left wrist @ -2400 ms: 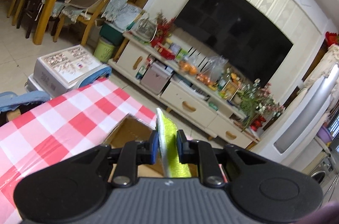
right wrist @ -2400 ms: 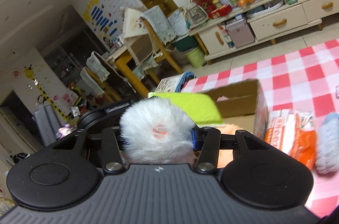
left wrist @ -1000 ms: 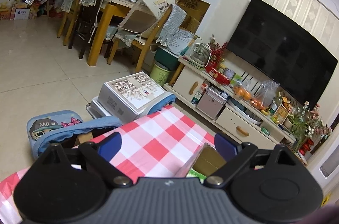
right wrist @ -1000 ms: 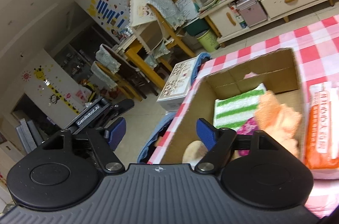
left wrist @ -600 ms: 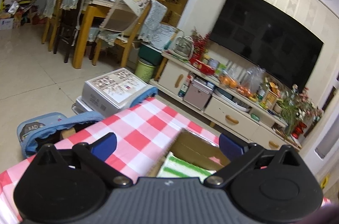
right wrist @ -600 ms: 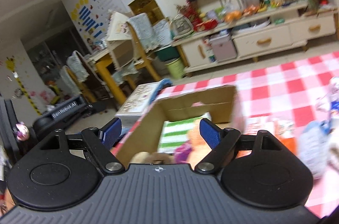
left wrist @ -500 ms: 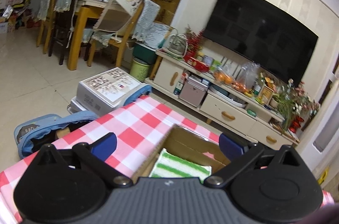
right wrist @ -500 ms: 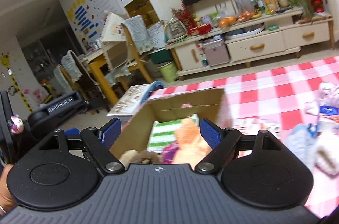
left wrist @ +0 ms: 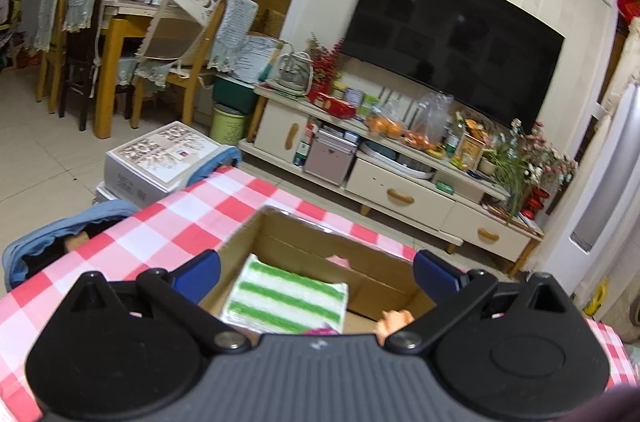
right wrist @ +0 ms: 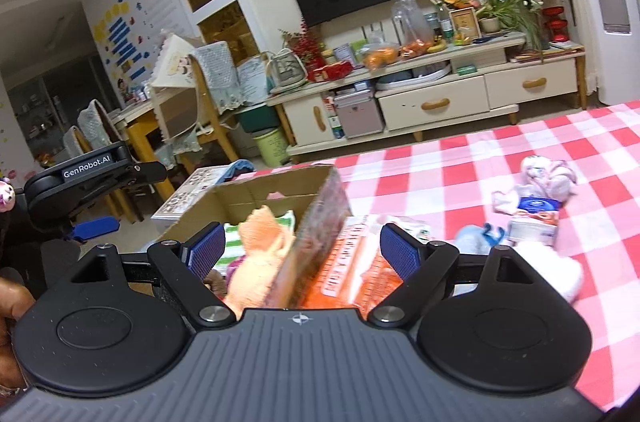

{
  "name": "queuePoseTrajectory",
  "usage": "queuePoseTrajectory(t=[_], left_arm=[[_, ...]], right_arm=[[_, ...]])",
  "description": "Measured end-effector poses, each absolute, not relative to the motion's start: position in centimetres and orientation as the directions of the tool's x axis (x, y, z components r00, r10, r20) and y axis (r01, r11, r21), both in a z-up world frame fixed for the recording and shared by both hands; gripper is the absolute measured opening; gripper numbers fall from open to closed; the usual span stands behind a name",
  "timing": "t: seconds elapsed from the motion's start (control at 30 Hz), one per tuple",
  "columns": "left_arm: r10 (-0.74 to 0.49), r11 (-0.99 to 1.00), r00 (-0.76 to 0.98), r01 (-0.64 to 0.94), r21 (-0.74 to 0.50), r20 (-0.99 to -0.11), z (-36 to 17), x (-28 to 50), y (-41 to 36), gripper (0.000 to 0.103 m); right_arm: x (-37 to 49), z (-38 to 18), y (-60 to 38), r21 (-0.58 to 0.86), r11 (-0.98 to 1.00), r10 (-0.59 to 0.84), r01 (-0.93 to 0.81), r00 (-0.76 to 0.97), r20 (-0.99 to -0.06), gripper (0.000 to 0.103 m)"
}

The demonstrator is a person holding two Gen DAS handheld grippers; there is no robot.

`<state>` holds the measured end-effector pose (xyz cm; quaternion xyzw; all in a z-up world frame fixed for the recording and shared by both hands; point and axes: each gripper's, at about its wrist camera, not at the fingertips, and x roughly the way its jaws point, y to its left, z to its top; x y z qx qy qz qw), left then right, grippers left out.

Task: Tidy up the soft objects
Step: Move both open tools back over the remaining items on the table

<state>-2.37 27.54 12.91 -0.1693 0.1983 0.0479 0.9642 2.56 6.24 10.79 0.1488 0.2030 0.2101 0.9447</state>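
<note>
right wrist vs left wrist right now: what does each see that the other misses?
Right wrist only: the orange packet beside the box, the soft items farther right on the checked cloth, and the left gripper, jaws open.

Left wrist only: the blue bag off the table's edge.

Both: cardboard box, green-striped cloth, orange plush inside, TV, cabinet.

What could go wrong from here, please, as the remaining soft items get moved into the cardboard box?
1. The orange packet lies tight against the cardboard box wall; the open right gripper might catch the wall and shove the box.
2. The box sits near the edge of the checked tablecloth, so a push could tip it off.
3. The peach plush already rises above the rim; more items may spill out.
</note>
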Motion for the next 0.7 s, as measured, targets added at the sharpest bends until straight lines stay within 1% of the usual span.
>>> queuePoseTrajectory(t=[0.4, 0.7], left_arm=[[-0.045, 0.963, 0.917, -0.066, -0.262, -0.397, 12.7, -2.3, 22.9, 0.102], [-0.079, 0.974, 0.911, -0.016, -0.227, -0.405, 12.4, -2.4, 19.9, 0.102]], right_arm=[[0.4, 9.4, 2.6, 0.356, 0.89, 0.406, -0.284, 0.85, -0.335, 0.103], [-0.3, 9.0, -0.1, 0.352, 0.905, 0.36, -0.241, 0.873, -0.328, 0.103]])
